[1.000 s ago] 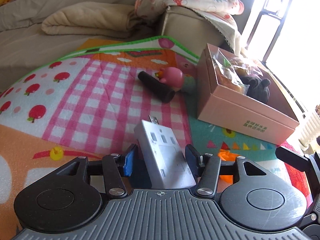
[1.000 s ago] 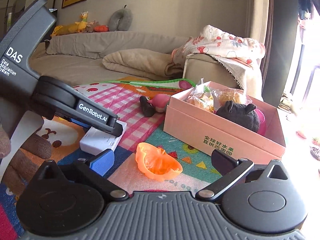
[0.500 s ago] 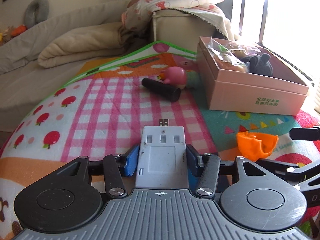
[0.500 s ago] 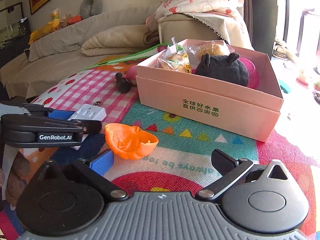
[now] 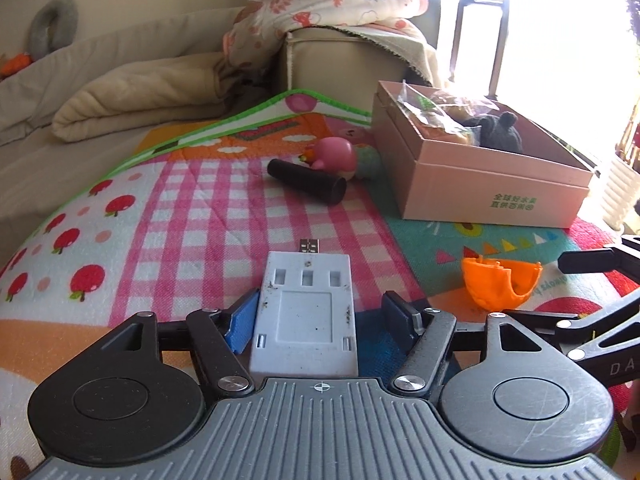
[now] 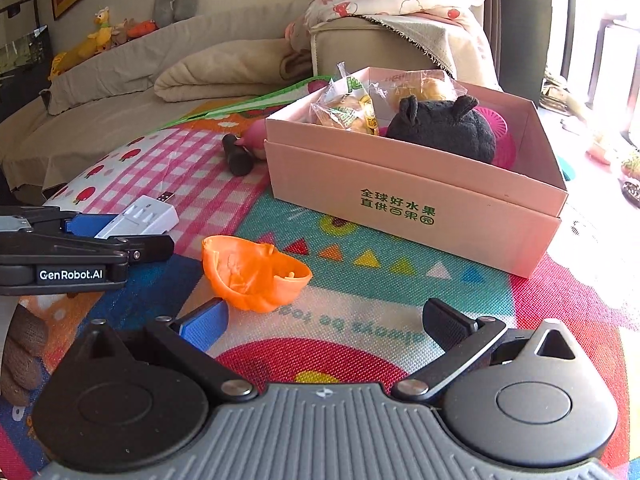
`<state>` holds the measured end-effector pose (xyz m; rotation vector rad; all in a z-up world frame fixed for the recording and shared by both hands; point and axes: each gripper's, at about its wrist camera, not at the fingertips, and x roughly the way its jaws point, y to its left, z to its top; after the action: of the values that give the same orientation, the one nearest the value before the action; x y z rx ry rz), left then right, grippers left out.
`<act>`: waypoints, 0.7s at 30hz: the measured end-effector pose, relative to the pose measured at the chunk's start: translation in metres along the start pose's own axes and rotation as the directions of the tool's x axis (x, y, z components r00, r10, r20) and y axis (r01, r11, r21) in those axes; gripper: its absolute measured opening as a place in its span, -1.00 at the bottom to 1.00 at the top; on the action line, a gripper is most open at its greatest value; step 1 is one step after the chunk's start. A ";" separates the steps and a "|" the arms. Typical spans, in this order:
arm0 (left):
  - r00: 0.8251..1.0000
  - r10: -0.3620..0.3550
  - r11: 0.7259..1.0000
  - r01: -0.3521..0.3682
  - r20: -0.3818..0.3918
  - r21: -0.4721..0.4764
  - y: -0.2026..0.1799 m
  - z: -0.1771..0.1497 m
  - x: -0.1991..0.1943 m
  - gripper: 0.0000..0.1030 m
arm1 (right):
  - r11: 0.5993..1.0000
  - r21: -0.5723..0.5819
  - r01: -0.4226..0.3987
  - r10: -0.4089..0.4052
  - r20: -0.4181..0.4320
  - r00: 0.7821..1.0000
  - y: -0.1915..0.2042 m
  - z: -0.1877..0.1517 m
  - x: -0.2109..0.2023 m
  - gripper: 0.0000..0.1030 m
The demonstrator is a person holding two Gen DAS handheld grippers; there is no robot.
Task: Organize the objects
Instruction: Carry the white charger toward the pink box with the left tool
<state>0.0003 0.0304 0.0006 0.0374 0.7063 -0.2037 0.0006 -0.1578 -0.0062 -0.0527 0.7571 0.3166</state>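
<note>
My left gripper is open around a white USB adapter lying on the play mat; the left pad is near its side and the right pad stands a small gap off. The adapter also shows in the right wrist view between the left gripper's fingers. My right gripper is open and empty, just behind an orange plastic shell. The shell also shows in the left wrist view. A pink cardboard box holds a dark plush toy and snack packets.
A black cylinder and a pink toy lie on the mat left of the box. A sofa with a folded beige blanket and a floral cloth stands behind. A bright window is at the right.
Both grippers have dropped lower and swung right toward the box. The adapter now lies straight between the left fingers, and the gap at its right side has widened.
</note>
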 end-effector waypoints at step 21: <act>0.999 0.038 0.999 -0.038 -0.014 0.014 0.008 0.004 0.002 0.03 | 0.999 -0.053 0.009 -0.010 -0.033 0.999 0.003 0.001 0.002 1.00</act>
<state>0.0056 0.0371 0.0026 0.0653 0.7182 -0.1724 0.0020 -0.1541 -0.0067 -0.1118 0.7810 0.3274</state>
